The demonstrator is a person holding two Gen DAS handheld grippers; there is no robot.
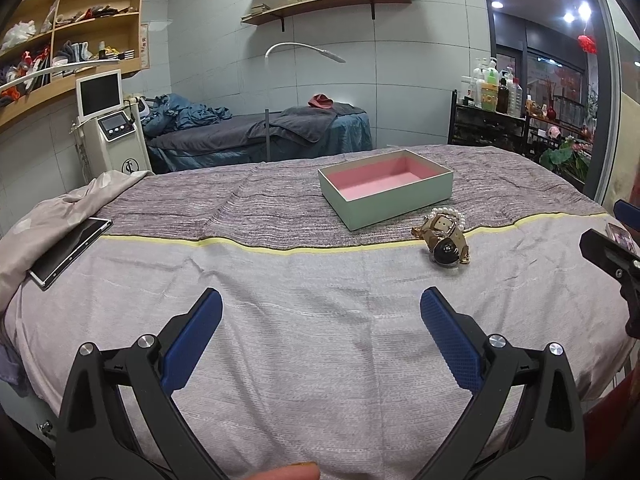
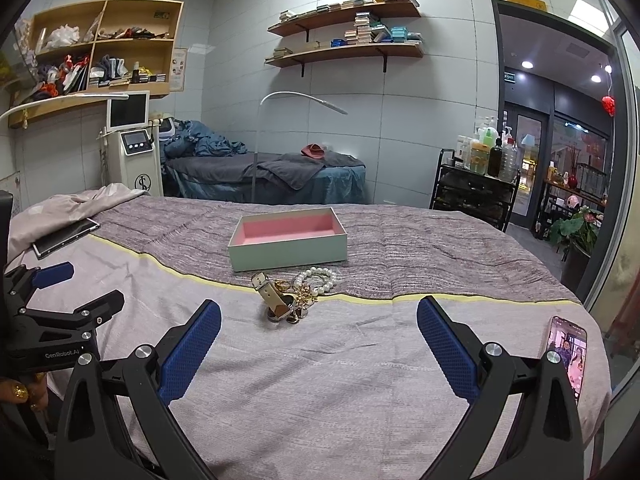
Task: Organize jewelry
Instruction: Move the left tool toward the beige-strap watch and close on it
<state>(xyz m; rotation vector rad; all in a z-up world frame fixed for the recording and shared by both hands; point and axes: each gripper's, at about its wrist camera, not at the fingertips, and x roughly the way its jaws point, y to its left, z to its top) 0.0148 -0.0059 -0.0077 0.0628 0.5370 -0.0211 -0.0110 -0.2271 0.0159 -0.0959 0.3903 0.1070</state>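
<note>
A pale green box with a pink lining point(image 1: 386, 190) point(image 2: 288, 242) sits open and empty on the bed. Just in front of it lies a small pile of jewelry: a beige-strapped watch with a dark face point(image 1: 447, 240) point(image 2: 276, 298), a pearl bracelet point(image 1: 448, 214) point(image 2: 320, 278) and some gold pieces point(image 2: 305, 300). My left gripper point(image 1: 320, 320) is open and empty, low over the bedcover, left of and nearer than the pile. My right gripper point(image 2: 319, 324) is open and empty, just short of the pile. Each gripper shows at the edge of the other's view point(image 1: 616, 252) point(image 2: 64, 300).
A tablet point(image 1: 70, 252) point(image 2: 66, 236) lies at the bed's left edge beside a crumpled sheet point(image 1: 60, 208). A lit phone point(image 2: 570, 350) lies at the bed's right edge. Beyond stand a machine with a screen point(image 1: 108, 124), another bed point(image 1: 260, 132) and a bottle cart point(image 2: 476, 188).
</note>
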